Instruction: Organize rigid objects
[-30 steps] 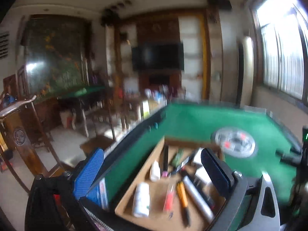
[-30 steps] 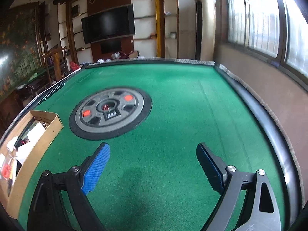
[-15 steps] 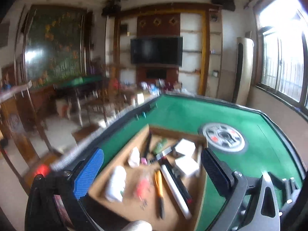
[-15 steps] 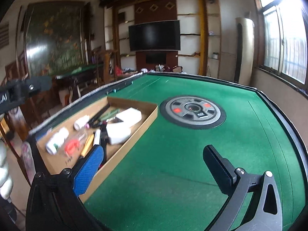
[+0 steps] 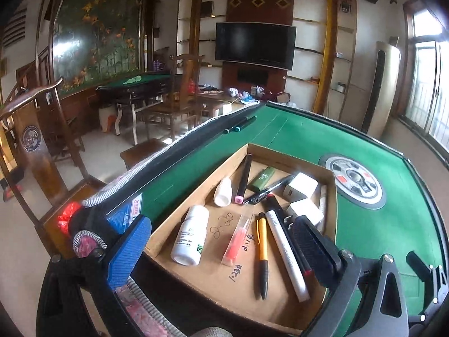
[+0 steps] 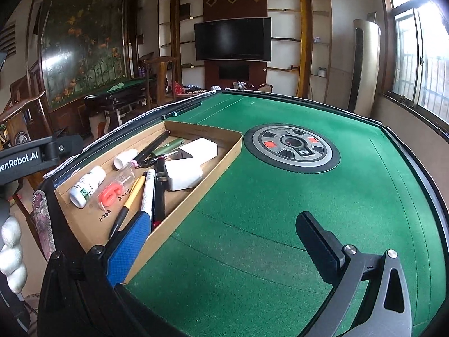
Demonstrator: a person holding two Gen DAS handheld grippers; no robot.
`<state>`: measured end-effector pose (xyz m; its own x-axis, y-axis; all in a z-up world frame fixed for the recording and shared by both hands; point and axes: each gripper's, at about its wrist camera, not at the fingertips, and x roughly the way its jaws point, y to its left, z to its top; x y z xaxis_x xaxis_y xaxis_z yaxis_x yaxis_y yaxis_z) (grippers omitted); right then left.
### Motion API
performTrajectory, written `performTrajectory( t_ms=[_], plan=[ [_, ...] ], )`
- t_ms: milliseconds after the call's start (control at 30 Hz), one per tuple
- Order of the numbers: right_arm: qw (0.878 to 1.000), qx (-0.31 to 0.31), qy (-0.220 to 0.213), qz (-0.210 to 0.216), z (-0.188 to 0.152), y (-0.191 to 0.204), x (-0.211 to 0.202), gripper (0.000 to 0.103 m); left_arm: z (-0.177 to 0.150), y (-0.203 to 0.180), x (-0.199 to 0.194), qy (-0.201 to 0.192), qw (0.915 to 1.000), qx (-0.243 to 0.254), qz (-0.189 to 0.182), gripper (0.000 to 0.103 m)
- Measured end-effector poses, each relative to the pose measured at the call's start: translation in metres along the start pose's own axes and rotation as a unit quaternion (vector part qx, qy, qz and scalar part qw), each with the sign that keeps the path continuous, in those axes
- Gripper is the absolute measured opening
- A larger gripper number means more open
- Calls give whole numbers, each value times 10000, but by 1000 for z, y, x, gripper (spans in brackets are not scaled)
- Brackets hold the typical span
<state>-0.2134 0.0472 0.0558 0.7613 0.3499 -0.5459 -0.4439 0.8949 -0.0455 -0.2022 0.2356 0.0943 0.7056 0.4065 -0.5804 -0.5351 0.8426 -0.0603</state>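
Observation:
A shallow cardboard tray [image 5: 291, 157] lies on the green table's left side. It holds a white pill bottle [image 5: 190, 236], a small white bottle [image 5: 223, 192], a black marker [image 5: 244, 174], a green lighter [image 5: 262, 179], two white chargers [image 5: 300, 188], a yellow pen [image 5: 262, 250], a white marker [image 5: 283, 252] and a red packet [image 5: 237, 241]. My left gripper [image 5: 221, 250] hangs open over the tray's near end, holding nothing. My right gripper [image 6: 224, 248] is open above bare felt, just right of the tray [image 6: 202, 125], with its blue pad at the tray's near corner.
A round grey dial [image 6: 291, 147] sits in the middle of the green felt table [image 6: 280, 210], which has a raised black rim. Two green-tipped pens [image 5: 241, 125] lie on the left rim. Chairs and a second table stand beyond on the left. A gloved hand [image 6: 11, 250] shows low left.
The left gripper has sunk and tipped down, so the tray now fills its view. The right gripper swung left until the tray came into view, and its jaws spread slightly wider.

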Motion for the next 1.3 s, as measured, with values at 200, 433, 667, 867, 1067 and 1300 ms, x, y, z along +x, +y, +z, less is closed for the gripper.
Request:
performTrajectory(
  t_ms=[200, 433, 667, 867, 1067, 1300],
  plan=[
    [9998, -169, 132, -2, 5, 5, 6, 103, 0, 0, 5, 110, 9999, 14, -26, 102],
    [9965, -751, 316, -164, 15, 24, 16, 103, 0, 0, 11, 242, 9997, 1, -21, 102],
    [9935, -997, 473, -274, 20, 35, 24, 103, -2, 1, 17, 397, 9992, -14, -72, 102],
    [9931, -988, 577, -258, 21, 35, 30, 103, -4, 2, 20, 448, 9990, -28, -80, 102],
    [9924, -1036, 601, -297, 25, 38, 35, 103, -4, 4, 25, 526, 9986, -57, -87, 102],
    [9912, -1098, 656, -346, 27, 43, 40, 103, -6, 8, 29, 582, 9982, -107, -105, 102]
  ],
)
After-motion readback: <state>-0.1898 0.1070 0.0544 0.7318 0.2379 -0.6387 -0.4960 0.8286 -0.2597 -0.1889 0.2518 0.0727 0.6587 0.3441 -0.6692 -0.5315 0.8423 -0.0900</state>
